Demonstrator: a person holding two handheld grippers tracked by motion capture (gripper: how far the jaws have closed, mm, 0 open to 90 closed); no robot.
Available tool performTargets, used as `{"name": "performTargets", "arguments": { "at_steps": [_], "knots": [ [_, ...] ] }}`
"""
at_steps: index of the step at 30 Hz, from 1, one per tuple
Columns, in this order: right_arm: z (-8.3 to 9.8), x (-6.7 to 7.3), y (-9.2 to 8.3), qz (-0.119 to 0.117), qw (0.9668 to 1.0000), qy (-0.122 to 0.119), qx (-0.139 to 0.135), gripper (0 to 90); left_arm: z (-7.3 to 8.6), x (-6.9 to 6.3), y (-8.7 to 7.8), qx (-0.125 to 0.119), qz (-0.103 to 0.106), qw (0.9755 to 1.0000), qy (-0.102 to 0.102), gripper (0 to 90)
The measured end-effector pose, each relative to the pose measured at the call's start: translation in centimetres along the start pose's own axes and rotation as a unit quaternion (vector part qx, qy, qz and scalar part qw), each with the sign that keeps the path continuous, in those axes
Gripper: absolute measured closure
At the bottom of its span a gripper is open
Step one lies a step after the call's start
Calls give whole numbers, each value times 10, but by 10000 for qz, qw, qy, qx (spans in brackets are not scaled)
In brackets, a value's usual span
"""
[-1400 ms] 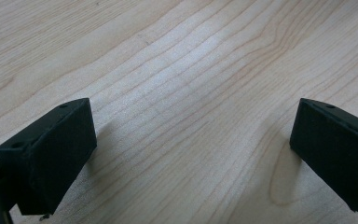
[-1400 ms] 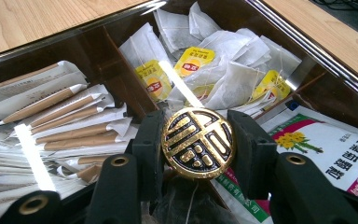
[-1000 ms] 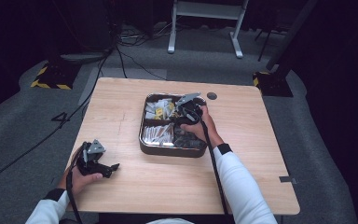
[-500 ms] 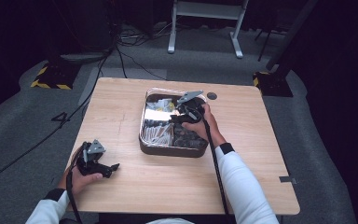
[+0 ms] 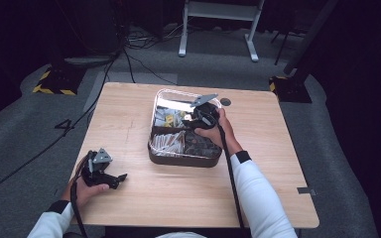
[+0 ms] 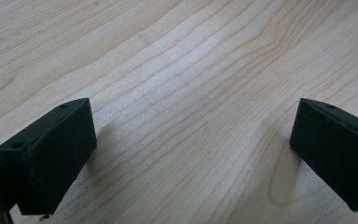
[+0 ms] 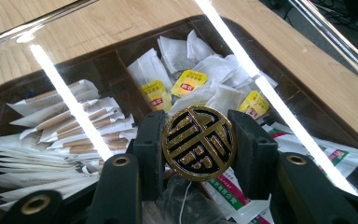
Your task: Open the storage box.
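Right gripper view: right tool (image 7: 199, 142) clamps round knob (image 7: 199, 143), emblem upright, facing camera.

Dim surroundings, brightly lit table (image 5: 129, 119); strip-light glare streaks the clear lid (image 7: 279, 107) (nearest fingers softly blurred).

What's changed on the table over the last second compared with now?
Little has changed. The right gripper stays clamped on the round knob of the clear lid over the box of tea bags. The left gripper stays open, resting on the table.
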State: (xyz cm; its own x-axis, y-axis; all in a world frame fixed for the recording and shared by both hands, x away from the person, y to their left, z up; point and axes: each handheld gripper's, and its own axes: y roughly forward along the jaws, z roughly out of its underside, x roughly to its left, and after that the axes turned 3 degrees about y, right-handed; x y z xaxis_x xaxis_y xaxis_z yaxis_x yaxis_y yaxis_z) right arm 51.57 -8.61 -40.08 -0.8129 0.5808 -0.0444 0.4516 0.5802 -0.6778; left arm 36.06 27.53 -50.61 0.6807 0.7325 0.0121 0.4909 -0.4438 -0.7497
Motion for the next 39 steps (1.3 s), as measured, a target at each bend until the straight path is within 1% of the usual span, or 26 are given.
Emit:
{"name": "performTargets", "arguments": {
  "at_steps": [17,19,34,39],
  "knots": [
    [-5,-2,-14,73,10000,5,-42,591,0,0,0,-1,1,10000,3,6],
    [-5,-3,-15,83,10000,-21,-13,591,0,0,0,-2,2,10000,3,6],
    [5,-9,-26,120,9999,56,-43,592,0,0,0,-1,6,10000,7,6],
    [13,-12,-35,111,9999,60,-78,591,0,0,0,-1,5,10000,8,6]
  ]
}}
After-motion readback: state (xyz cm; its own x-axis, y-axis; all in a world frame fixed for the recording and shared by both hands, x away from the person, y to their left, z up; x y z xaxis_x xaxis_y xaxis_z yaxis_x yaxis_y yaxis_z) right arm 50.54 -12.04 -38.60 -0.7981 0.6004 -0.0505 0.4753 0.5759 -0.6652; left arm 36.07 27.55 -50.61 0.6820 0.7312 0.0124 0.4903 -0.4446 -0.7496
